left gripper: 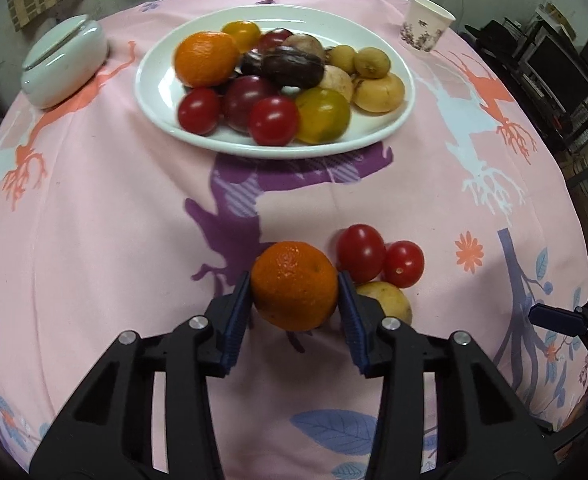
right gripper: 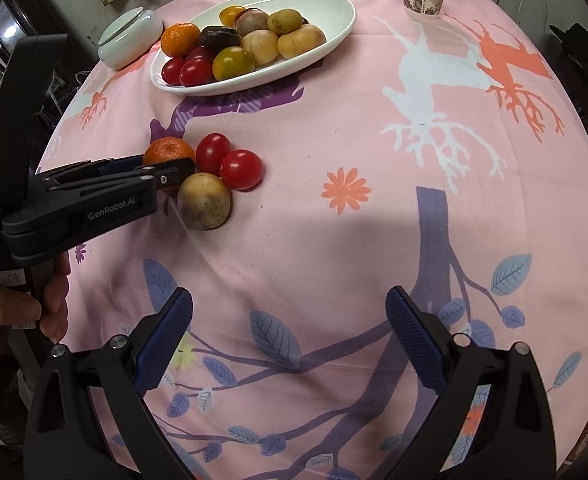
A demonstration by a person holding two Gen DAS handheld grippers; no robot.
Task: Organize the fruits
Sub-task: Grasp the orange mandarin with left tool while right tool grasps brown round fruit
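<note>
Your left gripper [left gripper: 294,292] carries the one clear piece of writing, "GenRobot.AI", in pale letters along its black side in the right wrist view; a second label near its handle is cut off and unreadable. Its fingers are closed to a narrow gap on a mandarin [left gripper: 294,285], the blue pads pressing both sides of the fruit, which sits at the cloth [right gripper: 334,240] just beside the loose group. Whether it is lifted clear of the cloth cannot be told.

That loose group counts two red tomatoes [left gripper: 378,254], touching each other, and one tan fruit [right gripper: 203,201] just beside them.

Your right gripper [right gripper: 289,332] hangs with its fingers wide apart and nothing between them, well apart from the fruit.

On the white plate [left gripper: 394,120], farther back, you have one orange mandarin, three red tomatoes, two yellow-green ones, two dark brown fruits, and about five tan ones; some are partly hidden, so the tally is rough.

One paper cup [left gripper: 428,24] with a printed pattern stands right of the plate, and one white lidded dish [left gripper: 63,60] left of it.
</note>
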